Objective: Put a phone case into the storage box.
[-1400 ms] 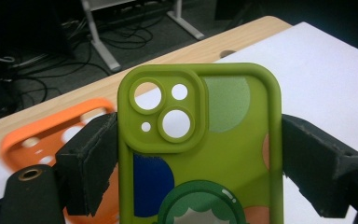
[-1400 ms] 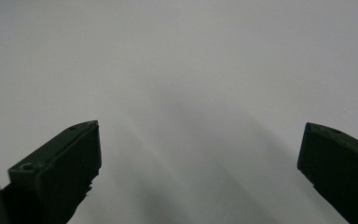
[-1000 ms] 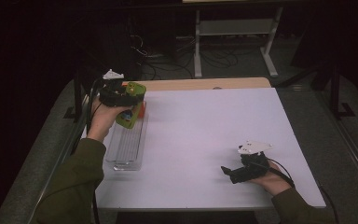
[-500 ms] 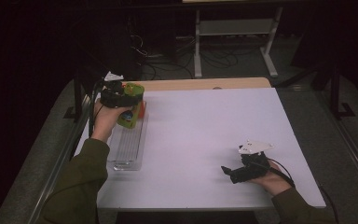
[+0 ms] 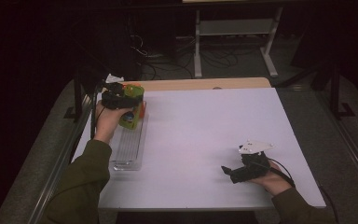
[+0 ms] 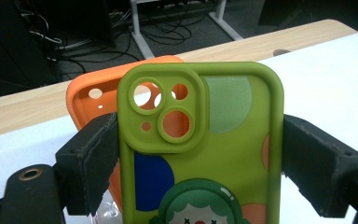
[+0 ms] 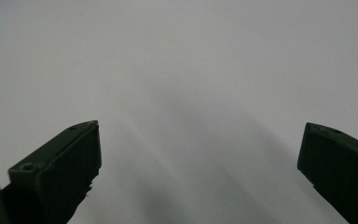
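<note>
Two black jaws of the left gripper (image 6: 200, 154) clamp the sides of a green rubber phone case (image 6: 200, 140), held upright above a clear plastic tray (image 5: 129, 148) at the table's (image 5: 214, 130) left edge. An orange phone case (image 6: 93, 98) stands just behind. The right gripper (image 5: 228, 171) rests low on the table, jaws wide apart.

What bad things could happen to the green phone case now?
1. The left gripper pinches the green phone case only by its two side edges, so the case might twist or slip out.
2. The orange phone case stands right behind it and could get knocked over.
3. The clear tray lies under the case near the table's left edge; a bump might shove it off.
</note>
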Available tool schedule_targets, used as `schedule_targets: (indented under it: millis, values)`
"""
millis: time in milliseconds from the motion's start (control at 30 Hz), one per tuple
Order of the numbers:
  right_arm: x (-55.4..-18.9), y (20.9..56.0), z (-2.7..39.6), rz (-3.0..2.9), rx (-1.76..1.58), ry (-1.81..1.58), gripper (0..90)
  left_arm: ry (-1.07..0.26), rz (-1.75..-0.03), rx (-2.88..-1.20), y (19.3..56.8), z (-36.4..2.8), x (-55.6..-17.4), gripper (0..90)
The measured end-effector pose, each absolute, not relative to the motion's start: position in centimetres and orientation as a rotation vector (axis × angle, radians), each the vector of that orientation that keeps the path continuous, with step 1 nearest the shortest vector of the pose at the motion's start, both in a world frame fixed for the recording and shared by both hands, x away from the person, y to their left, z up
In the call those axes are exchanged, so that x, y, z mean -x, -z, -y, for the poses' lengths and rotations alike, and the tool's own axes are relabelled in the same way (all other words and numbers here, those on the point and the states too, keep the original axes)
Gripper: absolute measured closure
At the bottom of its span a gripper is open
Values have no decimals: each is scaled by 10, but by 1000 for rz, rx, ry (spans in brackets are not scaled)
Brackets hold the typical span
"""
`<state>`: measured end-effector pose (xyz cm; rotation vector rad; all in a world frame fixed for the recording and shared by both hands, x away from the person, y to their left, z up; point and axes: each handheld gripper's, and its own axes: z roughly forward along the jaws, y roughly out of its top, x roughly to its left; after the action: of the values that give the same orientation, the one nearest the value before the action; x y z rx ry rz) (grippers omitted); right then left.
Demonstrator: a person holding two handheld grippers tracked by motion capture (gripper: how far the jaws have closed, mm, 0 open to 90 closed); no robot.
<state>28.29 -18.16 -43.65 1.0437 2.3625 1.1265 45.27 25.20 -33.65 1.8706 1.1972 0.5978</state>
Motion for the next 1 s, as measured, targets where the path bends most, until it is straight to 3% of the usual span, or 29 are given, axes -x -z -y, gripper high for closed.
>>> schedule_targets:
  millis: [300,800,1000]
  values:
    - [-286,431,178,-2368,-1020,-1132,0,-586,-1116,-1883,327,-234,-439,163]
    - [-302,402,146,-2347,-1058,-1321,0,-503,-997,-1897,326,-169,-417,163]
    - [-312,393,134,-2299,-1072,-1418,55,-476,-958,-1908,328,-147,-411,163]
